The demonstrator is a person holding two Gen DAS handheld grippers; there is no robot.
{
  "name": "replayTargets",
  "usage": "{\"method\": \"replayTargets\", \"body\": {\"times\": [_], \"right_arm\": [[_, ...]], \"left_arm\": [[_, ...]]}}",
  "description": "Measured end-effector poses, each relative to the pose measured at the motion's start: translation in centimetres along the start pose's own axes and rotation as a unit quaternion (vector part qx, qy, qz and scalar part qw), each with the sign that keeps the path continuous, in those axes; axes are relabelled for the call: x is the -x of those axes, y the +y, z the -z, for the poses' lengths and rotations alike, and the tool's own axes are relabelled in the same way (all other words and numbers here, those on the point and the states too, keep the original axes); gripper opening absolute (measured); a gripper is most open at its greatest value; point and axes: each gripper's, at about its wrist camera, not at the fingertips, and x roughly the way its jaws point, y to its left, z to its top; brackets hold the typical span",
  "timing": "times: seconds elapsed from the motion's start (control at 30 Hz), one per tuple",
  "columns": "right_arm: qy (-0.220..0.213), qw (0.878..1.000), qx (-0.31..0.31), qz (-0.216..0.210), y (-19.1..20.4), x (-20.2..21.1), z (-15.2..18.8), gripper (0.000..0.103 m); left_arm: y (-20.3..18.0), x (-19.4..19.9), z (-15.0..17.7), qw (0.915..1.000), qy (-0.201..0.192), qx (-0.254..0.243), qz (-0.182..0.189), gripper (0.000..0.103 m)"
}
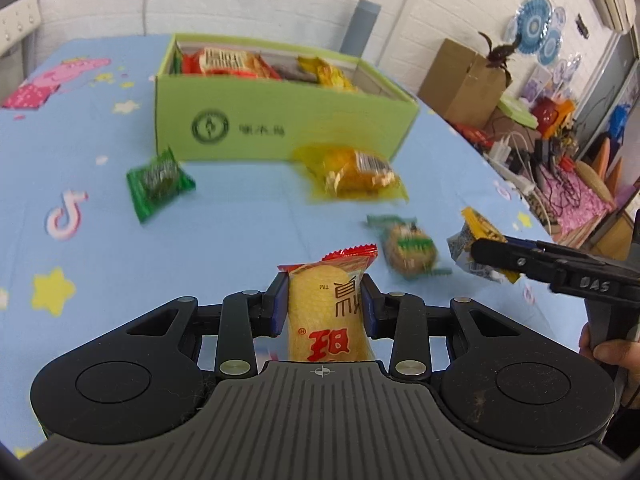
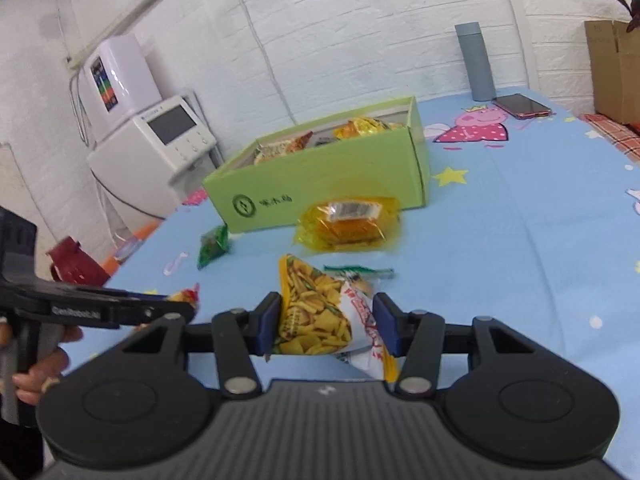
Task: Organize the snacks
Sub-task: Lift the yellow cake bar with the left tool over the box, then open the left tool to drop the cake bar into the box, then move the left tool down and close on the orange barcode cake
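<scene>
My left gripper (image 1: 325,284) is shut on a yellow rice-cracker packet (image 1: 326,320) with a red crimped end, held above the blue tablecloth. My right gripper (image 2: 328,308) is shut on a white and yellow chips packet (image 2: 316,312), also lifted. In each wrist view the other gripper reaches in from the side with its packet. A green cardboard box (image 1: 280,120) stands farther back and holds several snack packets. In front of it lie an orange-yellow packet (image 1: 356,174), a small green packet (image 1: 158,188) and a round biscuit in green-trimmed wrap (image 1: 408,248).
A grey flask (image 2: 478,64) and a phone (image 2: 522,106) sit at the table's far edge, with a brown carton (image 2: 616,68) beyond. A white appliance (image 2: 160,148) stands off the table's left side. A person's hand (image 2: 36,376) grips the left handle.
</scene>
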Motion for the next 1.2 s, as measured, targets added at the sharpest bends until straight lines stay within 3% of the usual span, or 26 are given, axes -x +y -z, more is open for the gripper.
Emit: {"method": "replayTargets", "body": {"times": [0.17, 0.3, 0.4, 0.53, 0.67, 0.83, 1.07, 1.2], "right_arm": [[-0.038, 0.998, 0.045, -0.013, 1.1, -2.5, -7.4, 0.054], [-0.043, 0.995, 0.088, 0.004, 1.5, -7.8, -13.3, 0.055], [-0.027, 0.993, 0.114, 0.024, 1.5, -12.9, -15.8, 0.059], [-0.009, 0.992, 0.123, 0.032, 1.1, -17.3, -16.7, 0.076], [-0.041, 0.990, 0.135, 0.017, 1.9, -14.5, -15.5, 0.094], [-0.032, 0.987, 0.154, 0.019, 2.8, -9.7, -11.2, 0.094], [0.045, 0.993, 0.099, 0.041, 0.8, -7.5, -2.9, 0.094], [0.051, 0.993, 0.102, 0.040, 0.0, -8.1, -2.9, 0.094]], "left_arm": [[0.4, 0.2, -8.1, 0.9976, -0.063, -0.027, -0.007, 0.018], [1.0, -2.1, -14.9, 0.9946, -0.097, -0.037, -0.009, 0.018], [2.1, -6.1, -18.6, 0.9952, -0.091, -0.031, -0.015, 0.018], [3.8, -10.2, -20.6, 0.9972, -0.071, -0.016, -0.017, 0.020], [3.6, -8.4, -18.9, 0.9947, -0.095, -0.033, -0.019, 0.030], [2.2, -4.9, -14.3, 0.9947, -0.090, -0.049, 0.006, 0.042], [-0.1, -6.3, -7.2, 0.9979, -0.005, -0.063, 0.013, 0.046], [0.2, -7.0, -5.3, 0.9989, 0.027, -0.038, 0.010, 0.045]]}}
